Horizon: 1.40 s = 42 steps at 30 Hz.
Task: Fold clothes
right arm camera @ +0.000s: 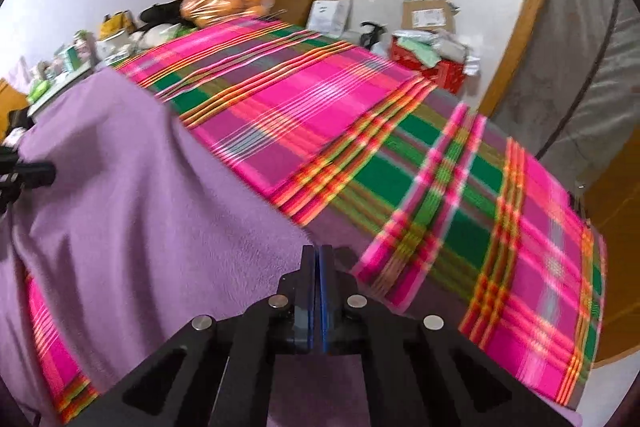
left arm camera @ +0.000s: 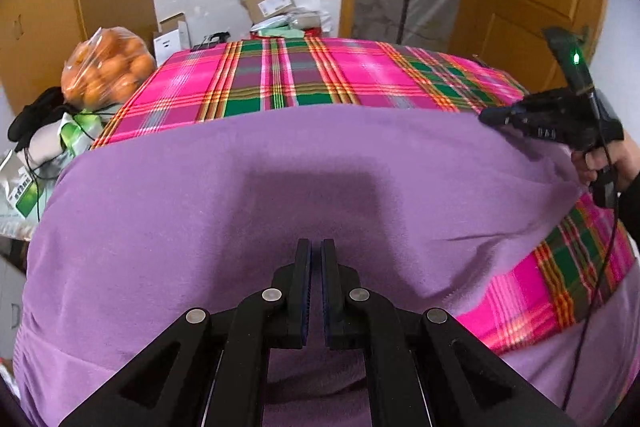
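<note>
Progress check on the clothes folding, going by both wrist cams.

Purple fleece garment [left arm camera: 240, 187]: spread wide and mostly flat over the pink-and-green plaid cloth [left arm camera: 288, 83], taking up the near half. Straight, tidy far edge running side to side. Fairly smooth in the middle, a few creases toward the right end. Near right, a wedge of plaid peeking out between the main panel and another strip of purple lower down, so not one clean rectangle. No sleeves or collar to make out from these angles, so can't name the garment any closer than that.

Left gripper [left arm camera: 316, 251]: clenched down to a sliver, parked low over the middle of the fleece with its shadow right ahead. No fabric visibly caught between the pads.

Right gripper [right arm camera: 318, 259]: squeezed tight, sitting at the far right corner of the fleece. Possibly pinching that edge, but too blurry there to call it.

Stage-wise, fits two readings: laid out flat and smoothed ready for folding over, or already doubled once with that straight far edge as the crease. Can't settle it from here. Either way, still far too wide for a finished bundle, so more folding left.

Bag of oranges [left arm camera: 106, 67] and other clutter well clear of the fleece, off the far left corner.
</note>
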### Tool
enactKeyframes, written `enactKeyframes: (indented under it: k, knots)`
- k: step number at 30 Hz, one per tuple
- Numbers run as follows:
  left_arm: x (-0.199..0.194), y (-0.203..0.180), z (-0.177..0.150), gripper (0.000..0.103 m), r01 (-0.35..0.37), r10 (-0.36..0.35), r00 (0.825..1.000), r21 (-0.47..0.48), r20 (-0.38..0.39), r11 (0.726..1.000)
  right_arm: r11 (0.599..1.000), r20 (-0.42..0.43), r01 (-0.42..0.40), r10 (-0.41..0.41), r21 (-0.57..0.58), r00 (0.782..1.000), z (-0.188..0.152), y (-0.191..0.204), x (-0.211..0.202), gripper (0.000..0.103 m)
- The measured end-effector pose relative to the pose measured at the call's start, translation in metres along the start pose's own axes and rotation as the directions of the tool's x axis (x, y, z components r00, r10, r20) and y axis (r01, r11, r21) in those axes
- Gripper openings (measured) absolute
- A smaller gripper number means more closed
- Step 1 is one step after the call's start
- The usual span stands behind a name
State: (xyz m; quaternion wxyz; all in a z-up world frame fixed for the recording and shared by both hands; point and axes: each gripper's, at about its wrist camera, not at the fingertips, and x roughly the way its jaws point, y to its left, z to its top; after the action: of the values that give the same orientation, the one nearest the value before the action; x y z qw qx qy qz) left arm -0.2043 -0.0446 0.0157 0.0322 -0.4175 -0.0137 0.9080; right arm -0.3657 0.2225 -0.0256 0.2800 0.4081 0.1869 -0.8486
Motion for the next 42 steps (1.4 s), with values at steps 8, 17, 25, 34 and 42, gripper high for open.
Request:
enactKeyframes:
  k: [8, 17, 25, 34, 42]
  knots:
    - [0.006, 0.005, -0.003, 0.005, 0.023, -0.023, 1.0, -0.014, 0.013, 1.0, 0.997, -0.036, 0.05, -0.048, 0.06, 0.998, -0.006, -0.024, 0.003, 0.012]
    - [0.004, 0.003, -0.006, 0.007, 0.071, -0.071, 0.997, -0.019, 0.017, 0.997, 0.997, -0.065, -0.024, 0.029, 0.068, 0.997, -0.039, -0.054, -0.017, 0.04]
    - [0.004, 0.005, -0.005, 0.007, 0.087, -0.086, 0.996, -0.03, 0.014, 0.996, 0.995, -0.058, -0.07, 0.073, 0.065, 0.996, -0.041, -0.066, -0.015, 0.047]
    - [0.005, 0.007, -0.005, 0.007, 0.097, -0.096, 0.995, -0.035, 0.013, 0.995, 0.994, -0.054, -0.109, 0.11, 0.026, 0.992, -0.042, -0.065, -0.016, 0.003]
    - [0.005, 0.006, -0.005, 0.007, 0.097, -0.096, 0.995, -0.033, 0.012, 0.995, 0.998, -0.006, 0.054, -0.054, 0.021, 0.999, -0.023, -0.062, -0.013, 0.002]
